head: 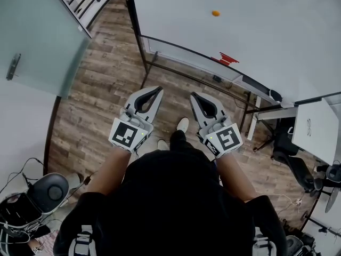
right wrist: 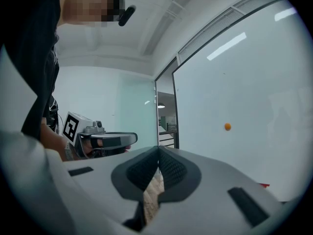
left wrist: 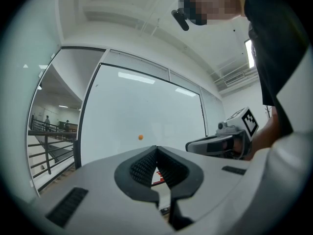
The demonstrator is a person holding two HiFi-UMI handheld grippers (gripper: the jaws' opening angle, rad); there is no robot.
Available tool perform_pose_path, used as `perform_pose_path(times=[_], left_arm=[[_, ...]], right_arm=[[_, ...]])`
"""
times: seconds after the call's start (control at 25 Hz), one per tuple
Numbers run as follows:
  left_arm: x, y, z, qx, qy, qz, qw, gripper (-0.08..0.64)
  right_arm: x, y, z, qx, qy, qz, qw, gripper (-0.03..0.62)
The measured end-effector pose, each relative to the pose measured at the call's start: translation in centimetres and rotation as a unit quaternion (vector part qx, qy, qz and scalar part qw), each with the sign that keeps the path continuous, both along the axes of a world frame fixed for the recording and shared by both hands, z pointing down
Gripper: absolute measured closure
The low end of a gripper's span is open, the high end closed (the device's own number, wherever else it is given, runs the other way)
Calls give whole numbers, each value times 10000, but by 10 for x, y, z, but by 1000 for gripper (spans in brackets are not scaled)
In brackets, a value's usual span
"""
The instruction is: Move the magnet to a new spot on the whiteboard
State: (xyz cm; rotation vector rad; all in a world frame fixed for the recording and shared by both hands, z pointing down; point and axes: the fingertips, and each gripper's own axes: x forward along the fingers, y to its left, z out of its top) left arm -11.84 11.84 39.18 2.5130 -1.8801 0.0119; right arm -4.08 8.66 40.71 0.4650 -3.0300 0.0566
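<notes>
A small orange magnet sticks on the big whiteboard, well ahead of both grippers. The same magnet shows in the left gripper view just above the jaw tips, and the magnet sits right of the jaws in the right gripper view. My left gripper and right gripper are held side by side over the wooden floor, both pointing at the board. Each is shut with its tips touching and nothing between them.
A red eraser lies on the whiteboard's tray. The board stands on a dark metal frame. A frosted glass door is at the left; a desk and chair at the right. Cables and gear lie at lower left.
</notes>
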Motion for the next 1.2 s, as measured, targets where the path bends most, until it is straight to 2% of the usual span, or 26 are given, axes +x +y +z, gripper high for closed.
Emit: perform_pose_path(times=[0.48, 1.2], left_arm=[[-14, -62, -7, -17, -109, -47, 9999, 558], [-5, -179, -11, -46, -143, -29, 9999, 558]], right_arm=[[-16, -70, -8, -49, -199, 3, 9998, 601], [-9, -181, -13, -31, -251, -37, 9997, 601]])
